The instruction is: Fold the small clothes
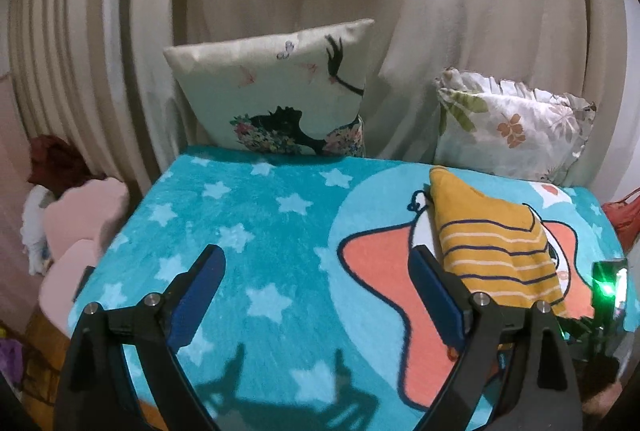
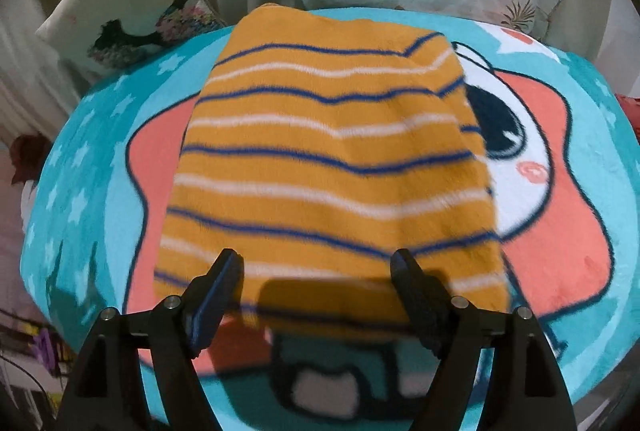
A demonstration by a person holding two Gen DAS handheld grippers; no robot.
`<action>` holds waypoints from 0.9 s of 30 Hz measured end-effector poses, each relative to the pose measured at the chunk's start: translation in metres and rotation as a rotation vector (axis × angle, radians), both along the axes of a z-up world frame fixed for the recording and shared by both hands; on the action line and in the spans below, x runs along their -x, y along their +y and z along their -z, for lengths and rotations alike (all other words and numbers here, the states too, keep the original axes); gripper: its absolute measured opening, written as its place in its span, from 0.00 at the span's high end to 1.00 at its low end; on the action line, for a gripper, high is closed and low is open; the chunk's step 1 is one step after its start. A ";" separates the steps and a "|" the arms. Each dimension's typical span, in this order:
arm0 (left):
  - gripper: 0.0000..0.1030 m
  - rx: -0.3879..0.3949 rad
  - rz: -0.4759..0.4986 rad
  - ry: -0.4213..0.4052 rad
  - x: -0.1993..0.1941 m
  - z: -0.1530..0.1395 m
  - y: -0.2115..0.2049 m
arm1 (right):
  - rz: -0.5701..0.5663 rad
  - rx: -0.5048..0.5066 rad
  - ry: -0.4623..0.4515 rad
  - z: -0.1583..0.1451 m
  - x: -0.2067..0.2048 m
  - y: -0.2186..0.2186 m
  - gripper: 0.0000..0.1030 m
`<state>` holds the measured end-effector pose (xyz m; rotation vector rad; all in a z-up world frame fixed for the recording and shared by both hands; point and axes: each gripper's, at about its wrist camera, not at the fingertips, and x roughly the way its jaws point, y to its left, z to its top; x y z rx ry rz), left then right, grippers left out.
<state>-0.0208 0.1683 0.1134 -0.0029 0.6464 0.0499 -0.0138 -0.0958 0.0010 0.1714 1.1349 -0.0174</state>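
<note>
A small mustard-yellow garment with navy and white stripes lies folded on a teal star-print blanket. It also shows in the left wrist view, at the right. My right gripper is open, its fingertips over the garment's near edge, holding nothing. My left gripper is open and empty above the blanket, with its right finger just left of the garment.
A cream pillow with a black silhouette and a floral ruffled pillow stand at the blanket's far edge against beige curtains. Pink cushions sit off the left edge. The other gripper's green light glows at right.
</note>
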 end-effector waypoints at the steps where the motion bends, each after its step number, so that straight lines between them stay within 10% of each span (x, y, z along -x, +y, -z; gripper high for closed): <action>1: 0.03 -0.017 -0.017 -0.013 0.007 -0.002 -0.006 | 0.003 -0.001 0.001 -0.002 0.011 -0.007 0.21; 11: 0.00 -0.257 -0.191 -0.359 0.090 -0.049 -0.088 | 0.067 0.008 0.025 -0.013 0.088 -0.076 0.21; 27: 0.00 -0.149 0.056 -0.284 0.104 -0.096 -0.161 | 0.111 -0.027 -0.079 -0.045 0.126 -0.109 0.21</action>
